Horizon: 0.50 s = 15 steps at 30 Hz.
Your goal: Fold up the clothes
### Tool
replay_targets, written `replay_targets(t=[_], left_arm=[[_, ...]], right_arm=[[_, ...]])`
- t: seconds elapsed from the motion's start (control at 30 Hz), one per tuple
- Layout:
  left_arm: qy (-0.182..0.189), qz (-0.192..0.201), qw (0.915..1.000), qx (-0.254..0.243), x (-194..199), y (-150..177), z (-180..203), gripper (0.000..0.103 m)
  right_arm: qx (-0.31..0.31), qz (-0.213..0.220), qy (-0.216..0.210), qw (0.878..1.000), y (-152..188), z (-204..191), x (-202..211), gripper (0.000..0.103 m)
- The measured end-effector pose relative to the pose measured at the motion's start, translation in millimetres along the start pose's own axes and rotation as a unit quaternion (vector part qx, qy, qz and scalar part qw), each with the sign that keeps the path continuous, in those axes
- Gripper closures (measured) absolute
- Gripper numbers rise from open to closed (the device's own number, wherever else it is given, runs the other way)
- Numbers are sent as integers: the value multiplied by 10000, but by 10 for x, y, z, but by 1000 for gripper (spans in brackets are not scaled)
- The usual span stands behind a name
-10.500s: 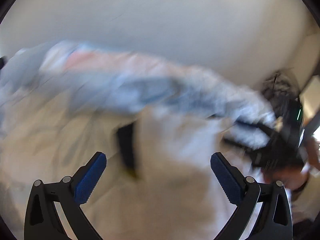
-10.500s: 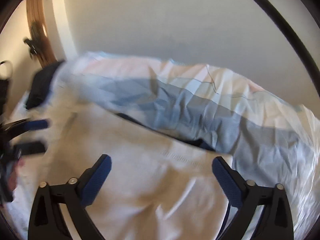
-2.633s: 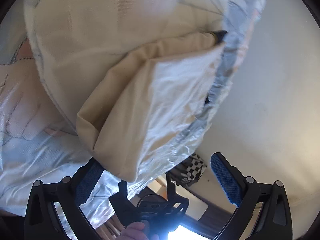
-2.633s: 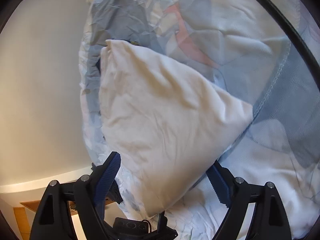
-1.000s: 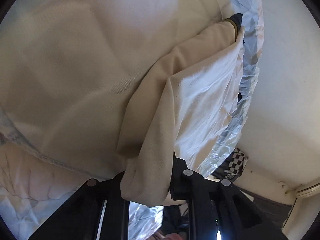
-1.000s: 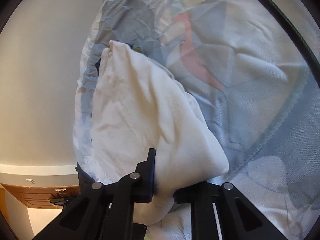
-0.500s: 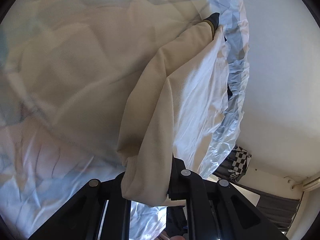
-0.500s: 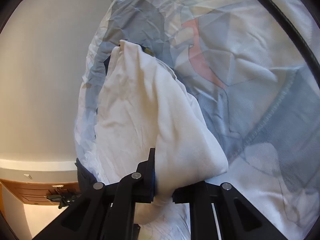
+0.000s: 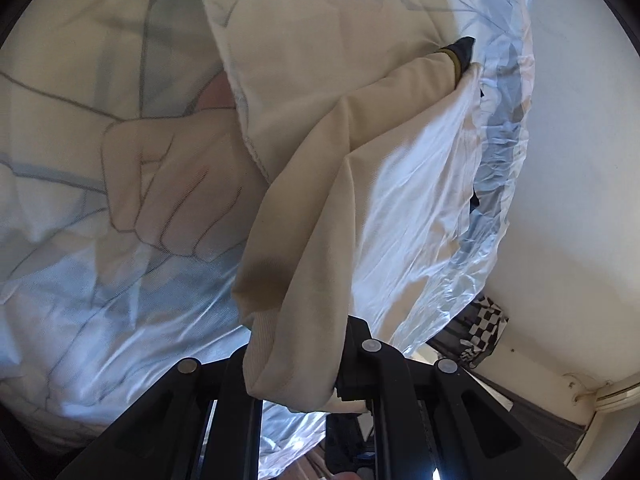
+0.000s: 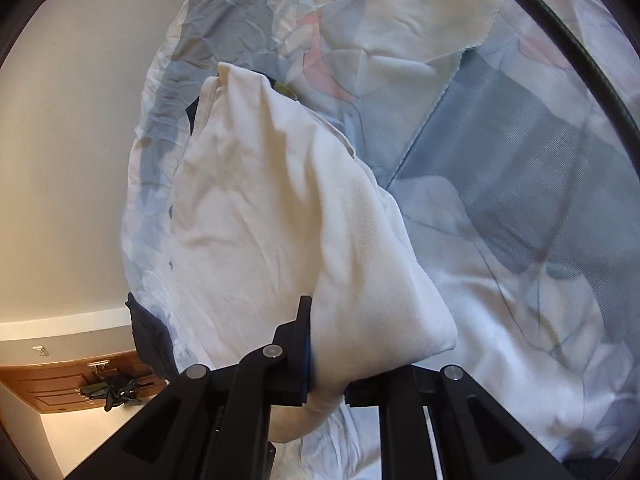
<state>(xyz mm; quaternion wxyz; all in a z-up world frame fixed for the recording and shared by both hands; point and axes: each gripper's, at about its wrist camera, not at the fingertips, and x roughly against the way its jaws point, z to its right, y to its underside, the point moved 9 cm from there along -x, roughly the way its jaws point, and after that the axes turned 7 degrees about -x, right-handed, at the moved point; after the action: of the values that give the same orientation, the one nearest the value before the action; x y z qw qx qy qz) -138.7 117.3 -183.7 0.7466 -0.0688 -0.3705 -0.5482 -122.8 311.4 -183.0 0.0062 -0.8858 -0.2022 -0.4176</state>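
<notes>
Pale wall (image 9: pixel 580 160) and a bed under a crinkled printed bedsheet (image 9: pixel 120 300) frame both views. At the near edge, the left tongs (image 9: pixel 296 364) are clamped on a bunched corner of a cream garment (image 9: pixel 360 200), cloth filling the gap between the jaws. The right tongs (image 10: pixel 324 364) likewise pinch another bunched corner of the same garment (image 10: pixel 260 220). From both grips the cloth runs away toward the far side, tapering to a dark cuff (image 9: pixel 460 50) near the bed's far edge by the wall. In the left view, bedsheet lies open to the left of the garment; to the right, the sheet's edge drops off beside a checkered item (image 9: pixel 484 332). In the right view, a wooden door (image 10: pixel 60 384) shows low on the left.
</notes>
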Motion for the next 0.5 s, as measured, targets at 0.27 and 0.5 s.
replay_targets(t=[0.27, 0.5], left_arm=[[47, -123, 9999, -84, 303, -96, 522, 92], [-9, -212, 9996, 180, 274, -384, 971, 92]], right_arm=[[410, -10, 90, 9991, -75, -658, 291, 91], [548, -96, 68, 9984, -270, -1256, 301, 91]])
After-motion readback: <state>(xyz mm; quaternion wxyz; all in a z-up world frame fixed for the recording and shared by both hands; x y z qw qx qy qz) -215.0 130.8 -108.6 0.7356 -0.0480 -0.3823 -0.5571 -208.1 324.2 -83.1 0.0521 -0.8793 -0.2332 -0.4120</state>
